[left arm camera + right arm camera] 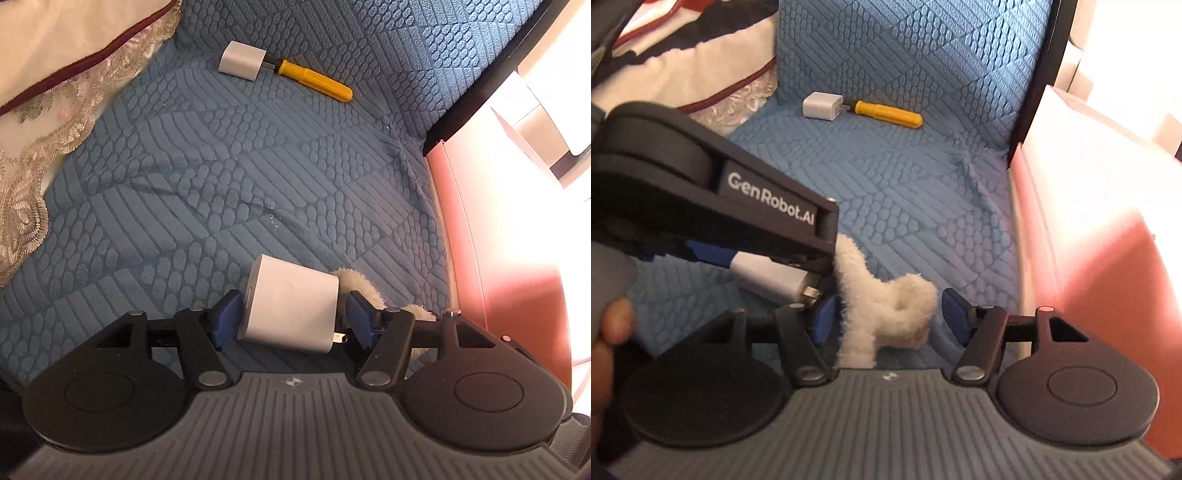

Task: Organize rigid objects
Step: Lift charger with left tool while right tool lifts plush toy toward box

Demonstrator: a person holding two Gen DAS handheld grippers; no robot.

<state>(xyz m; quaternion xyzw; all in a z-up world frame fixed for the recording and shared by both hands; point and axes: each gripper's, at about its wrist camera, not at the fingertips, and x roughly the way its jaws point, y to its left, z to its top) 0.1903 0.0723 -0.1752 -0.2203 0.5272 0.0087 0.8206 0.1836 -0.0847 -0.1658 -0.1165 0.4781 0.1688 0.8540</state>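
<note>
The white charger cube (pixel 291 302) lies between my left fingers (pixel 229 315), low over the blue quilted seat cover (pixel 229 177). The left pad sits against its side, but a gap shows at the right pad, so I read that grip as released or very nearly so; the cube appears to be resting on the cover, though I cannot confirm contact. Just beside it, my right gripper (pixel 886 314) stands spread around a white fluffy item (pixel 886 306), neither pad pressing on it. Well apart, at the back of the seat, a second white charger (pixel 823 106) lies with its prongs meeting the tip of a yellow-handled screwdriver (pixel 888 113). A lace-trimmed cushion (pixel 48 92) borders the left and a pink panel (pixel 509 258) the right. My judgement: this is a set-down step, with two items deposited near the front of the seat. The next move calls for withdrawing both grippers straight up without dragging the fluffy item or tipping the cube, then collecting the rear pair.
</note>
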